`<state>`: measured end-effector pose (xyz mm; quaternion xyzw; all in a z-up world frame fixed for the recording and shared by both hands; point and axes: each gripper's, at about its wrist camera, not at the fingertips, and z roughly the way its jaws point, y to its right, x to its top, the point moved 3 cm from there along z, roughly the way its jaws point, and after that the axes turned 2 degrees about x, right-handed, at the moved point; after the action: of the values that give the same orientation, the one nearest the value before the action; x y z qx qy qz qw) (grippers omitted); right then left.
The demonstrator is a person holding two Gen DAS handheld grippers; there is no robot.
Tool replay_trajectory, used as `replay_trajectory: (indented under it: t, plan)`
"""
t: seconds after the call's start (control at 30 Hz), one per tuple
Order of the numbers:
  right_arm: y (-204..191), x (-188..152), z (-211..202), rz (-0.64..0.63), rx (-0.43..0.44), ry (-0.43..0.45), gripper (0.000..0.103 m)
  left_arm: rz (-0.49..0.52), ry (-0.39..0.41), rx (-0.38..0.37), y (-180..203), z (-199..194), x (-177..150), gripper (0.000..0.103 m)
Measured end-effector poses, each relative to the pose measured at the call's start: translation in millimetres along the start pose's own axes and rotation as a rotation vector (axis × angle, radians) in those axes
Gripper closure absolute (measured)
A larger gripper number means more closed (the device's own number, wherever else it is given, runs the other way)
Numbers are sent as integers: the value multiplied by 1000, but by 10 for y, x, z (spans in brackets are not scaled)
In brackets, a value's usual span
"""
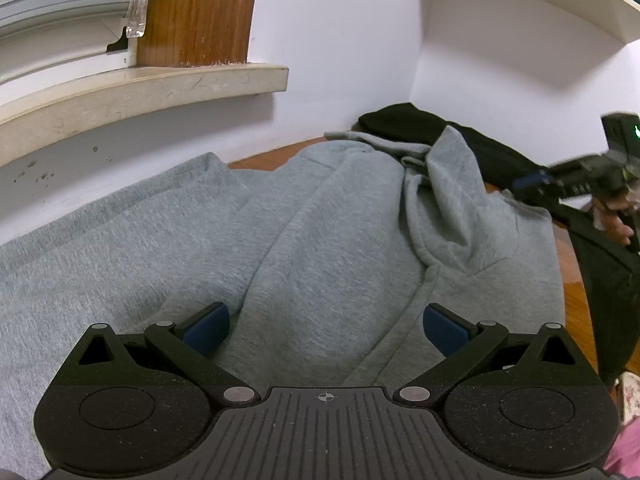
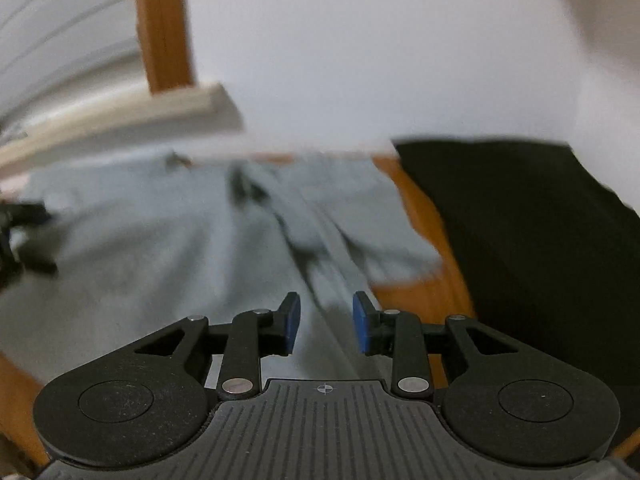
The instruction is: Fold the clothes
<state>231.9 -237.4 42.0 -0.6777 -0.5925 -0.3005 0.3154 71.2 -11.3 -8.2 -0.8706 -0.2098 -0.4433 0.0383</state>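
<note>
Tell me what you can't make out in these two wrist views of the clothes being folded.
- Gray hoodie: its lower part, hidden behind the left gripper and cut off by the frame edge, left wrist view.
- Black garment: its type, blurred and cut off at right, right wrist view.
- Right gripper: the fabric under it is motion-blurred.

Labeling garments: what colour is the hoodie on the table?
Plain heather grey hoodie; clearest in the left wrist view.
</note>
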Motion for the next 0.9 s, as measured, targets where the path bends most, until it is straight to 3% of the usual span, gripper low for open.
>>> replay_trajectory:
  t: [0.17,0.2,0.23,0.37,0.47,0.53,0.63,0.77,0.9]
  plan:
    - [220,-319,-179,23,-43,-75,71,1,5,9,11,-14,-4,0]
    - [264,-383,-215,27,-51,-90,78,2,6,12,13,-18,-5,0]
    - [299,-425,-251,33,-62,-94,94,2,7,14,16,-21,-7,0]
    - [393,-473,-385,63,-111,-51,94,3,12,24,26,-35,-11,0]
    - [384,-461,-464,81,-132,12,90,4,16,32,33,-46,-15,0]
    - [217,-420,-445,52,-125,68,78,5,18,37,38,-53,-18,0]
    - [-136,-384,-264,-12,-77,134,69,6,22,44,46,-64,-21,0]
    - [-521,-481,73,-79,-53,132,68,33,65,118,77,-217,-55,0]
    - [-521,-591,109,-61,-63,169,63,65,88,198,23,-482,-113,0]
